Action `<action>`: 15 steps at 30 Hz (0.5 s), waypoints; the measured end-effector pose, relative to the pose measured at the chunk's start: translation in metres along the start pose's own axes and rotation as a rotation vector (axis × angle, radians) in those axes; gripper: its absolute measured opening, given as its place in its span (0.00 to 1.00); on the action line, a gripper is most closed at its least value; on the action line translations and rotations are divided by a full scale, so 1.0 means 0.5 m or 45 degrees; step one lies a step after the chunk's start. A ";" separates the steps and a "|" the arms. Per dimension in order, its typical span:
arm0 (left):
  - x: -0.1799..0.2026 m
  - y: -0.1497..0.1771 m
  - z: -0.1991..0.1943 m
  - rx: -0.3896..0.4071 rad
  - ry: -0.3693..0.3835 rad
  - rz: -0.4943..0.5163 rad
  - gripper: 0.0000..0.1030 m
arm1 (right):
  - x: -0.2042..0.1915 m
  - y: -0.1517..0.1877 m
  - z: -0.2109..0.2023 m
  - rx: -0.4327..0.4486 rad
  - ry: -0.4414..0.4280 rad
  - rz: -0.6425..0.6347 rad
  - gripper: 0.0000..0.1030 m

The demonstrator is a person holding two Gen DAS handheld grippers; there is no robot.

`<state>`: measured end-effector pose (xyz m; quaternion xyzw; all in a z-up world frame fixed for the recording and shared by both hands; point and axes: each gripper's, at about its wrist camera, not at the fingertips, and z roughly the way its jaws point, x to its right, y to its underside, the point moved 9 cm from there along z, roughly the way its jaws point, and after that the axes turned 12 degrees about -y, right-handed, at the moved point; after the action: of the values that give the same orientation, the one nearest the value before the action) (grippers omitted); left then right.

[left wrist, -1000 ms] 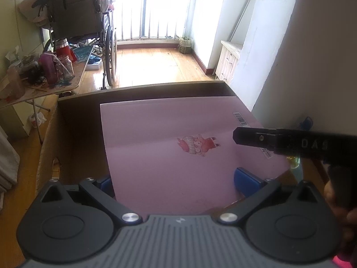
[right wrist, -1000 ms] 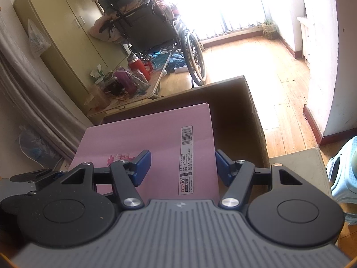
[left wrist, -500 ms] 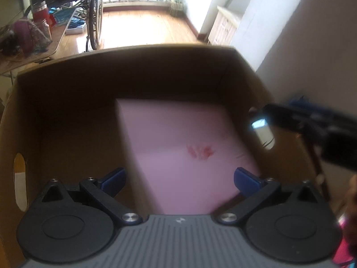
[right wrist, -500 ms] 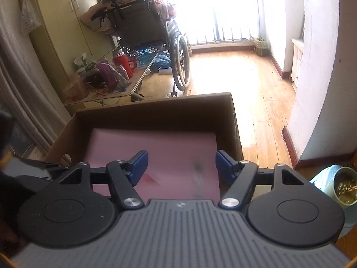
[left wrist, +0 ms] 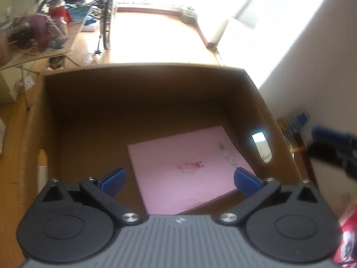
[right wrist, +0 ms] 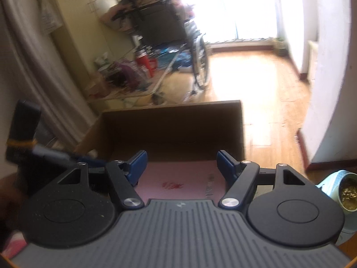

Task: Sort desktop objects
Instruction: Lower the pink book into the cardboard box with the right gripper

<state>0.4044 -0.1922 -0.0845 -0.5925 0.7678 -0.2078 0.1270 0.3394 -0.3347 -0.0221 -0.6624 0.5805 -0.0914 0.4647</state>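
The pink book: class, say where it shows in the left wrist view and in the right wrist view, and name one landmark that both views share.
Left wrist view: the pink book lies flat in the cardboard box, lower centre, toward the box's right wall.
Right wrist view: the pink book shows low in the centre, partly hidden by the device.
Shared landmark: the wheelchair beyond the box.

1. The pink book (left wrist: 187,169), earlier held up across the cardboard box (left wrist: 142,102), now lies flat on its floor, lower centre-right of the left wrist frame.
2. The right gripper (right wrist: 181,167) stands empty above it, jaws apart.
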 end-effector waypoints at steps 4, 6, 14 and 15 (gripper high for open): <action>-0.035 -0.009 0.003 -0.076 -0.016 -0.068 1.00 | -0.039 0.010 0.014 -0.182 -0.138 0.029 0.62; -0.038 -0.001 0.034 -0.165 -0.010 -0.059 1.00 | -0.055 0.027 0.041 -0.318 -0.198 0.060 0.59; -0.036 0.041 0.180 -0.459 0.026 -0.113 1.00 | -0.061 0.120 0.171 -0.747 -0.176 0.046 0.45; -0.038 0.049 0.193 -0.484 0.034 -0.125 1.00 | -0.061 0.131 0.187 -0.797 -0.171 0.040 0.44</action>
<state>0.4312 -0.1848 -0.1818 -0.6397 0.7652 -0.0728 -0.0078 0.3467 -0.2542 -0.1082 -0.7686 0.5587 0.1427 0.2771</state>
